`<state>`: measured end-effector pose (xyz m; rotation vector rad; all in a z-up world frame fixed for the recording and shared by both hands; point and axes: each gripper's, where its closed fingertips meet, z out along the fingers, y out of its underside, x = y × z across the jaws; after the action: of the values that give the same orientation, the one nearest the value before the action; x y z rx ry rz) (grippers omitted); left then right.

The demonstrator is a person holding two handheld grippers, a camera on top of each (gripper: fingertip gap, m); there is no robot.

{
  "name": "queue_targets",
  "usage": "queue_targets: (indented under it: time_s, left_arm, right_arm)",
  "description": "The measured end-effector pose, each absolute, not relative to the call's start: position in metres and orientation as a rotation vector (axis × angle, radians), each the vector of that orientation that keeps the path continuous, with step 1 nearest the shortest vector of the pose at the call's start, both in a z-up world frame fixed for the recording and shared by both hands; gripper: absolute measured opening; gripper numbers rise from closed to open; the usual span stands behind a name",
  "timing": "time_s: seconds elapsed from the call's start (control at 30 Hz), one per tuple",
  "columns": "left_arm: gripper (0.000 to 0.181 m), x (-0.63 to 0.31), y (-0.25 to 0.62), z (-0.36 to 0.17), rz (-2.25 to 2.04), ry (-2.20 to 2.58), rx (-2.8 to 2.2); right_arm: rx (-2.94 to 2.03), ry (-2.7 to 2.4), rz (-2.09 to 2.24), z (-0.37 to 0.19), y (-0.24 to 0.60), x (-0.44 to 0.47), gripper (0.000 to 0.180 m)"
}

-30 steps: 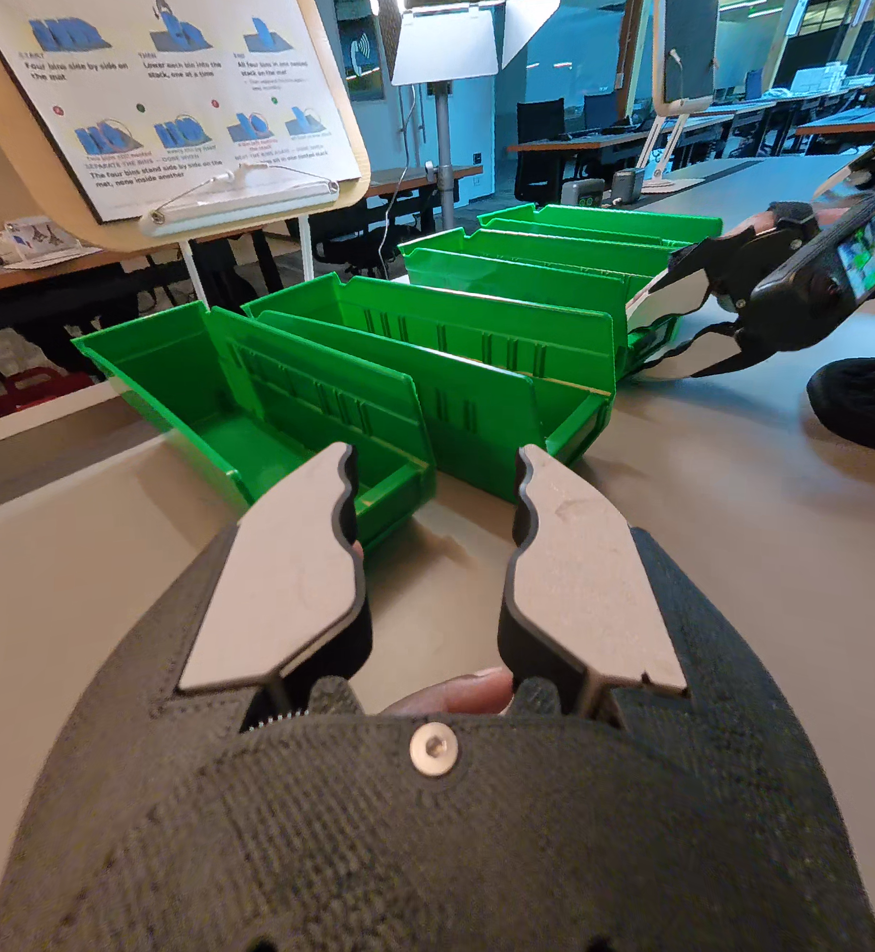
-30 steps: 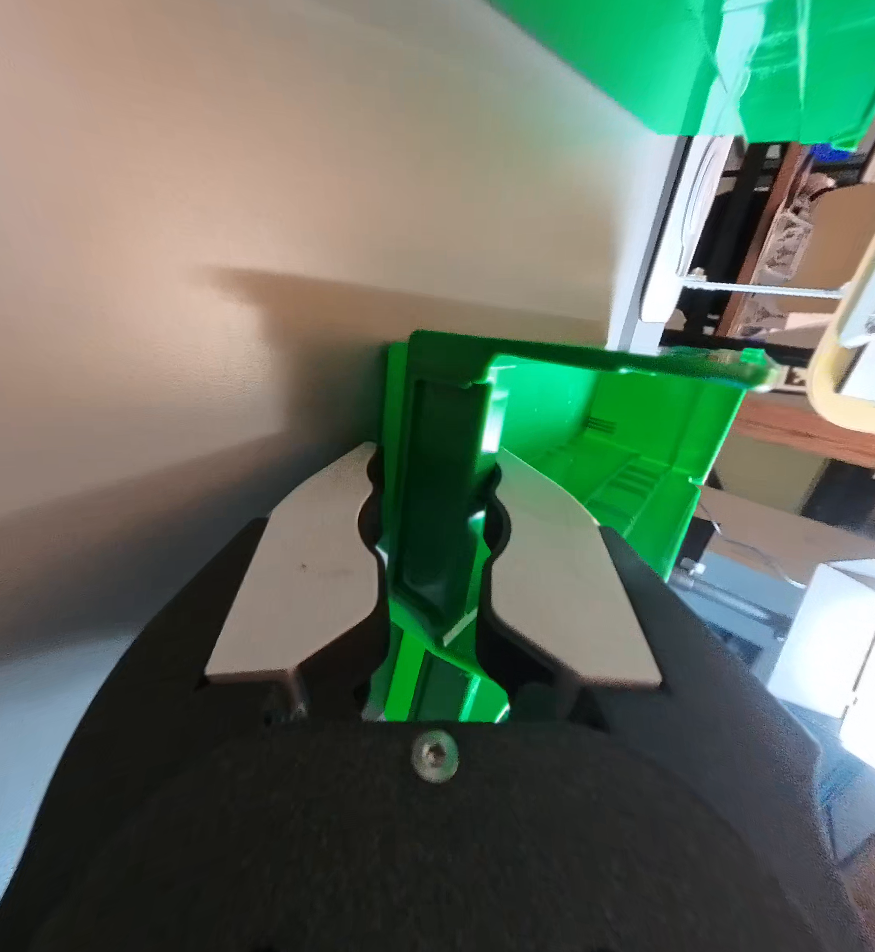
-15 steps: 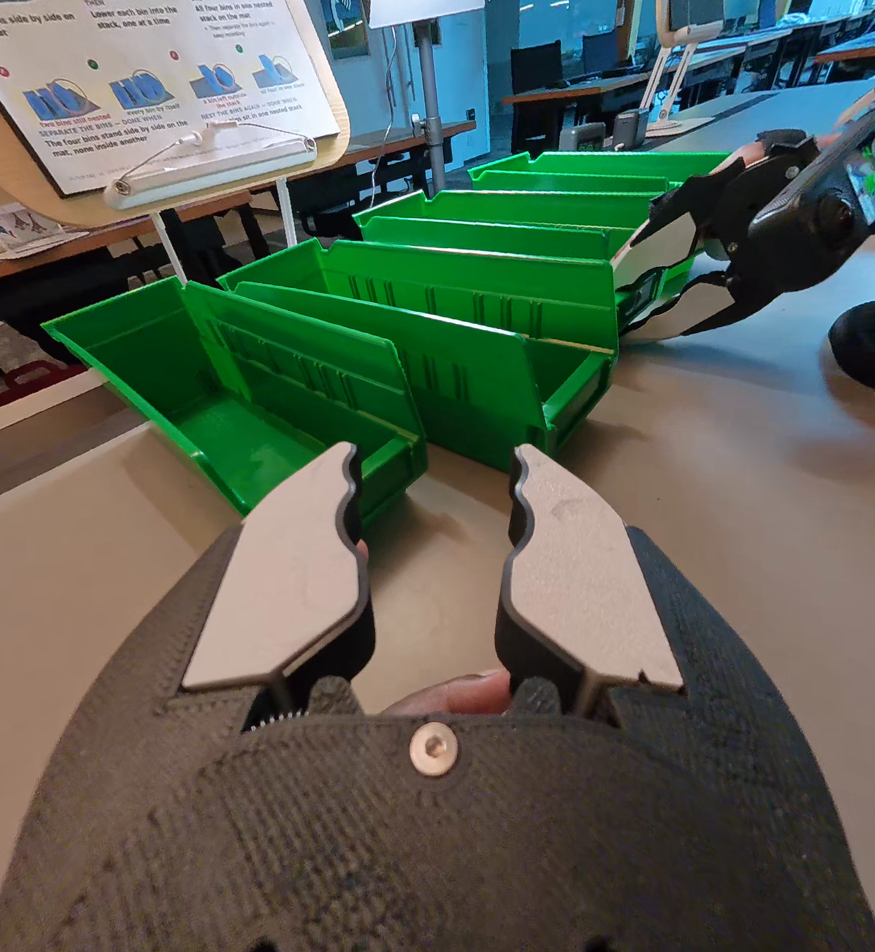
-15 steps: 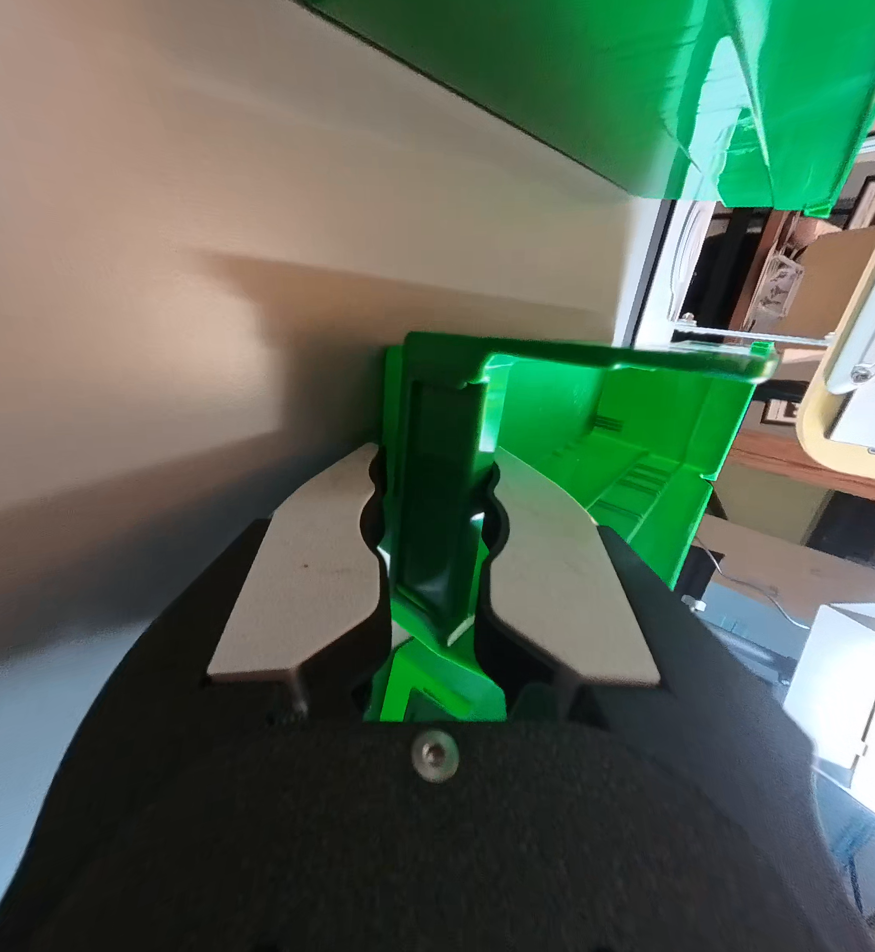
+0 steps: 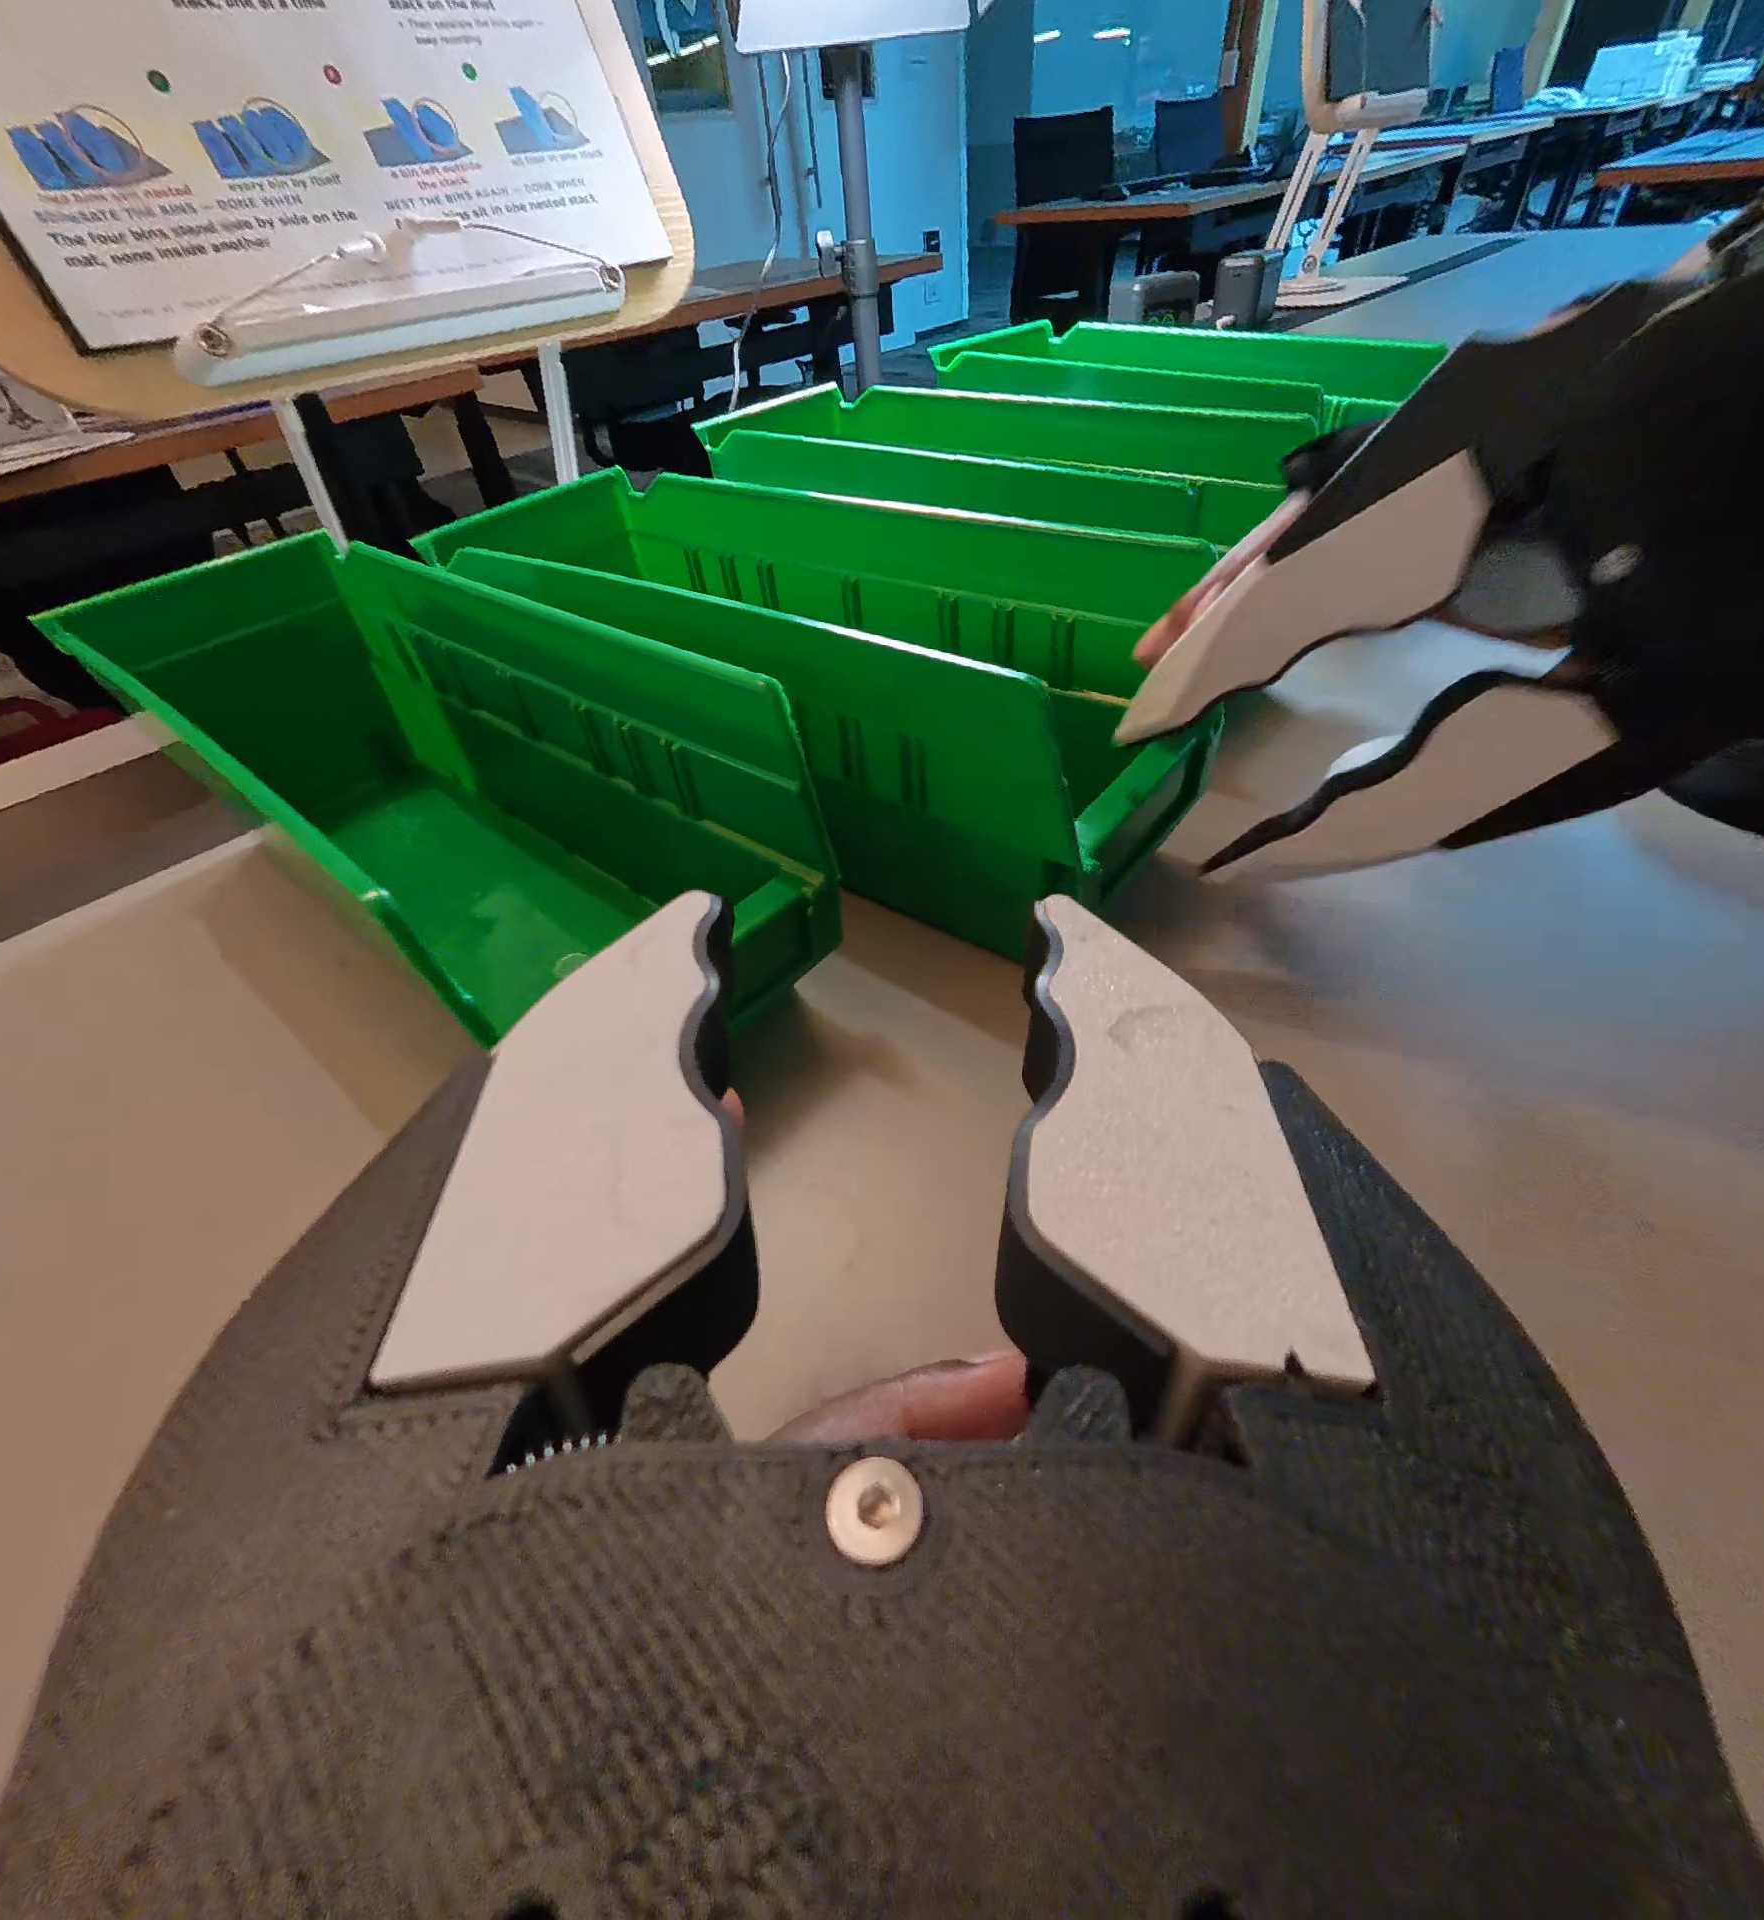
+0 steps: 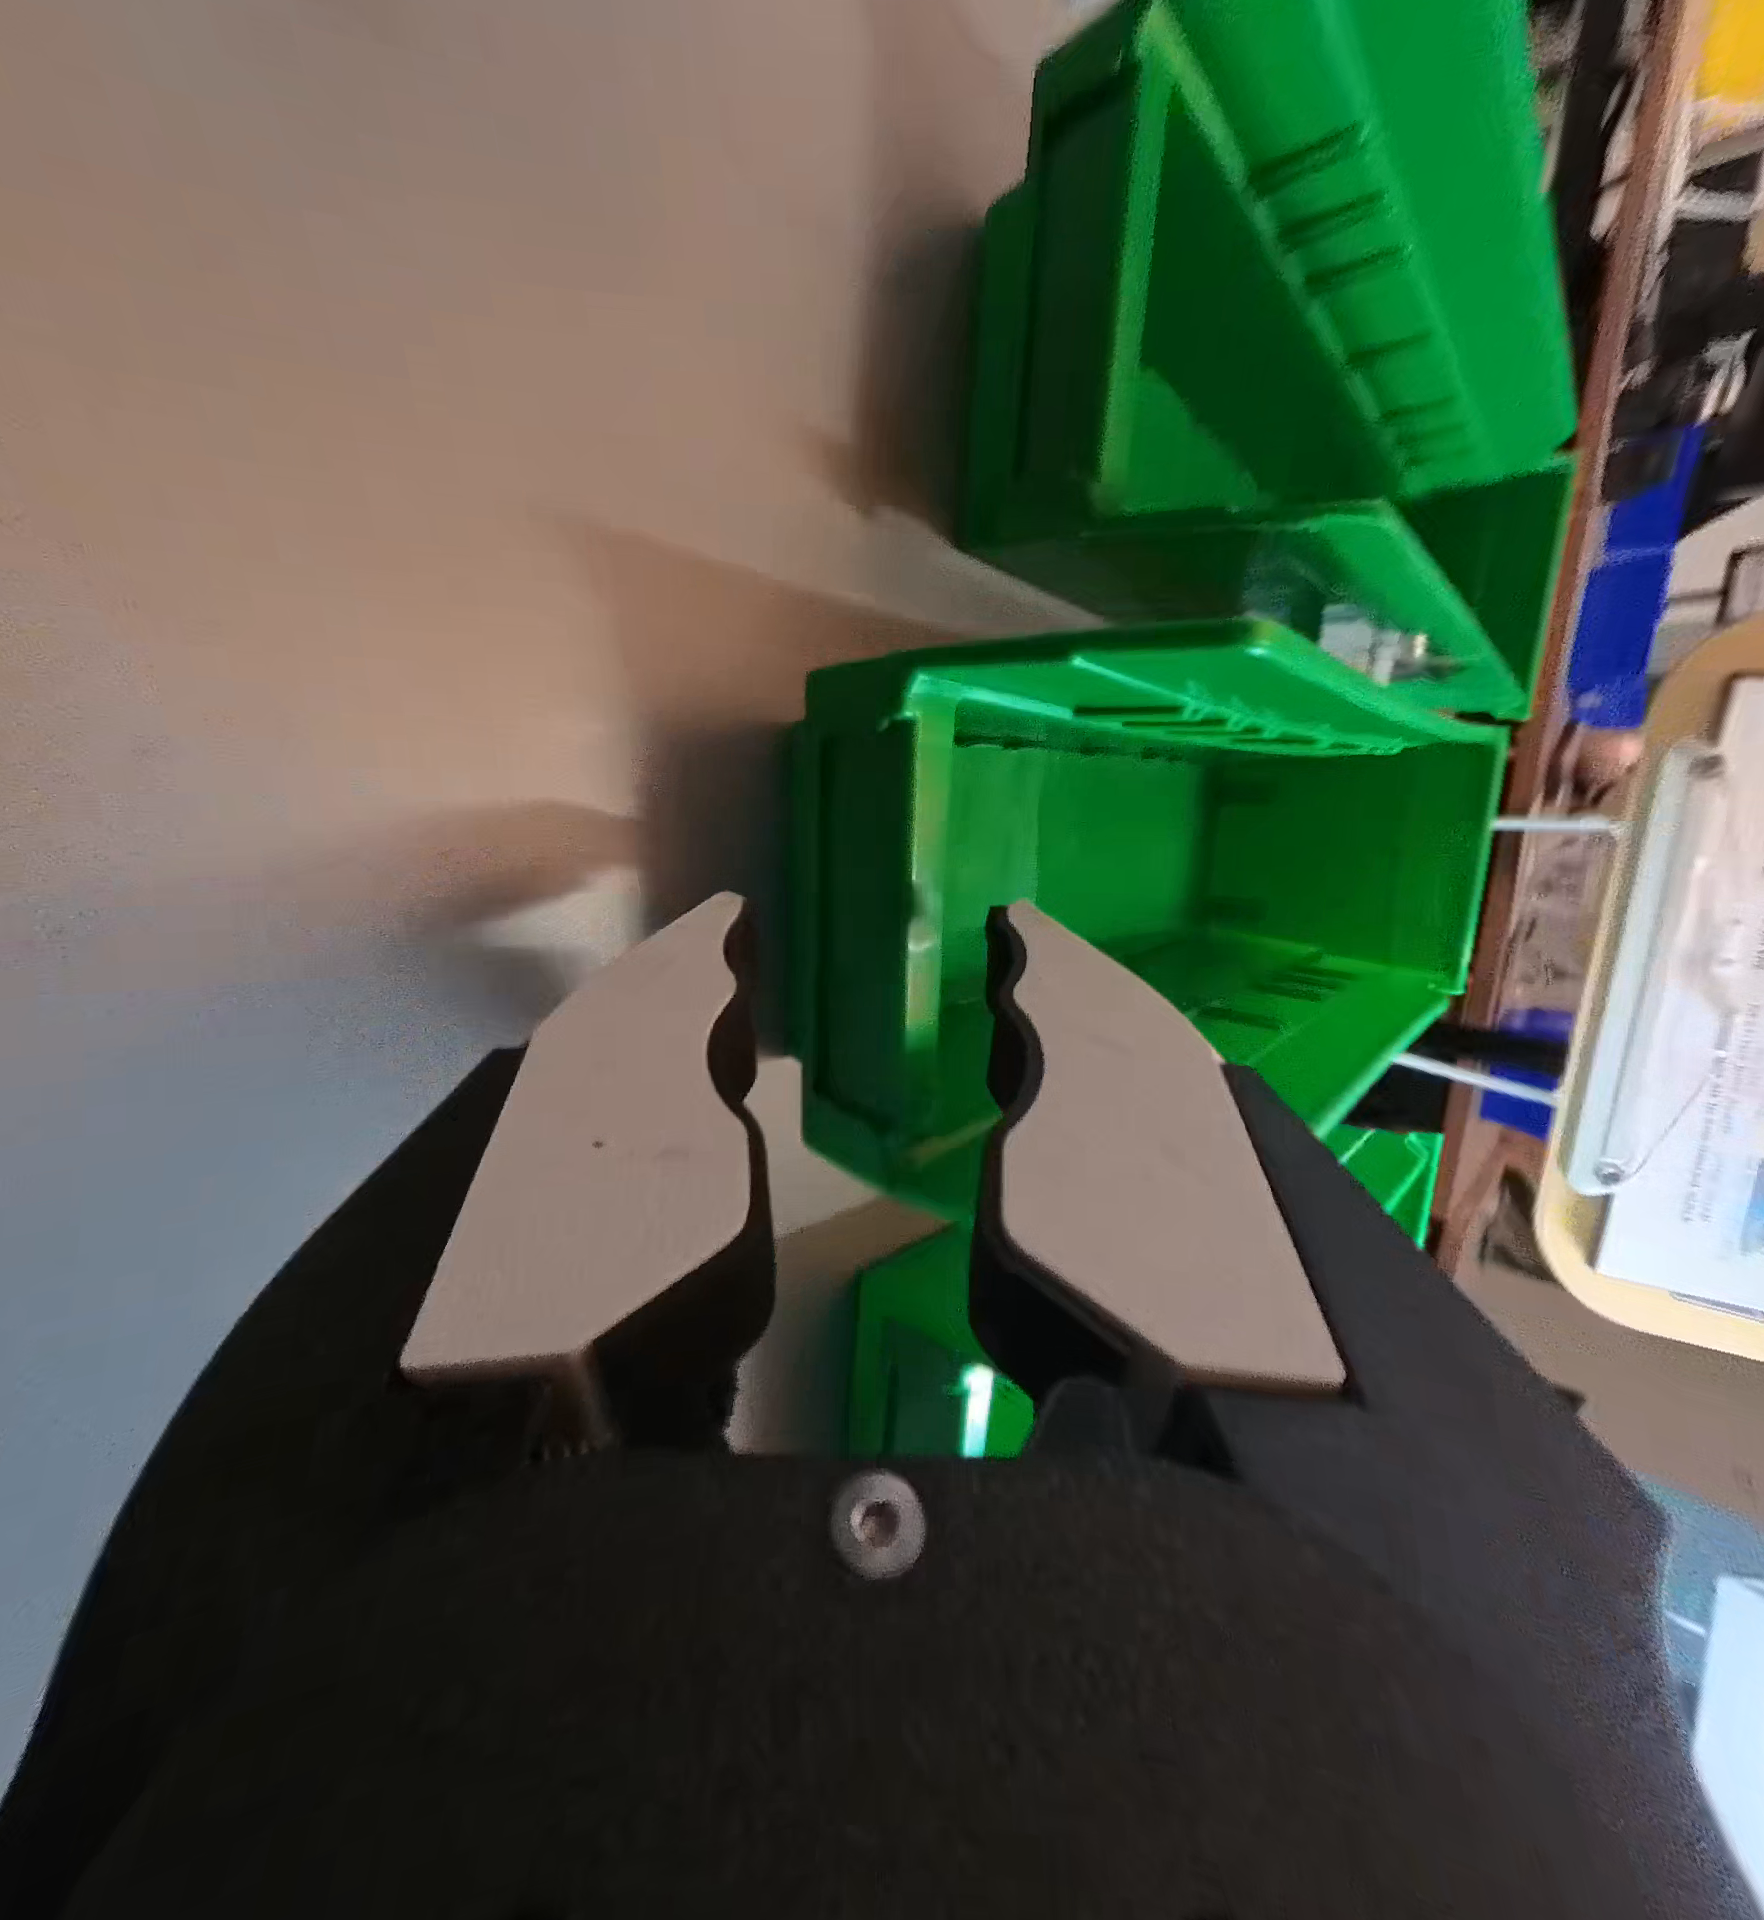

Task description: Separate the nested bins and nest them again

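Observation:
Four green bins stand side by side on the beige table (image 5: 1480,1143): the nearest bin (image 5: 504,831), a second bin (image 5: 909,665), a third bin (image 5: 1013,468) and the farthest bin (image 5: 1221,364). None is inside another. My left gripper (image 5: 873,914) is open and empty, just short of the gap between the nearest two bins. My right gripper (image 5: 1169,790) is open at the front end of the second bin. In the rolled right wrist view it (image 6: 867,914) is open and empty, with a bin's front end (image 6: 857,935) just ahead of the fingertips.
A clipboard with an instruction sheet (image 5: 338,156) stands on thin legs behind the bins, past the table's far edge; it also shows in the right wrist view (image 6: 1740,987). Desks, chairs and lamp stands fill the room behind. Bare table lies to the right (image 5: 1532,1039). The tips of one gripper are about 12 cm away from the tips of the other.
My right gripper was shut on a bin's front lip; it has opened, let go and pulled back. The left gripper has tilted and edged slightly closer, still open.

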<state>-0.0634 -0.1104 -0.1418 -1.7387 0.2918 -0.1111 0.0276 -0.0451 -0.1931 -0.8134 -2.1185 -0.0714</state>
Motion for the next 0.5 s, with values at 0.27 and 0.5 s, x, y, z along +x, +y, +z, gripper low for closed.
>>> queue_targets:
  time_s: [0.27, 0.5]
  left_arm:
    - [0.053, -0.080, -0.112, -0.134, -0.128, 0.232, -1.713]
    - [0.053, -0.073, -0.113, -0.134, -0.108, 0.263, -1.709]
  right_arm:
    - [-0.996, -2.077, -0.221, -0.214, -0.019, -0.007, 0.031]
    - [-0.969, -2.082, -0.239, -0.214, -0.008, -0.019, 0.031]
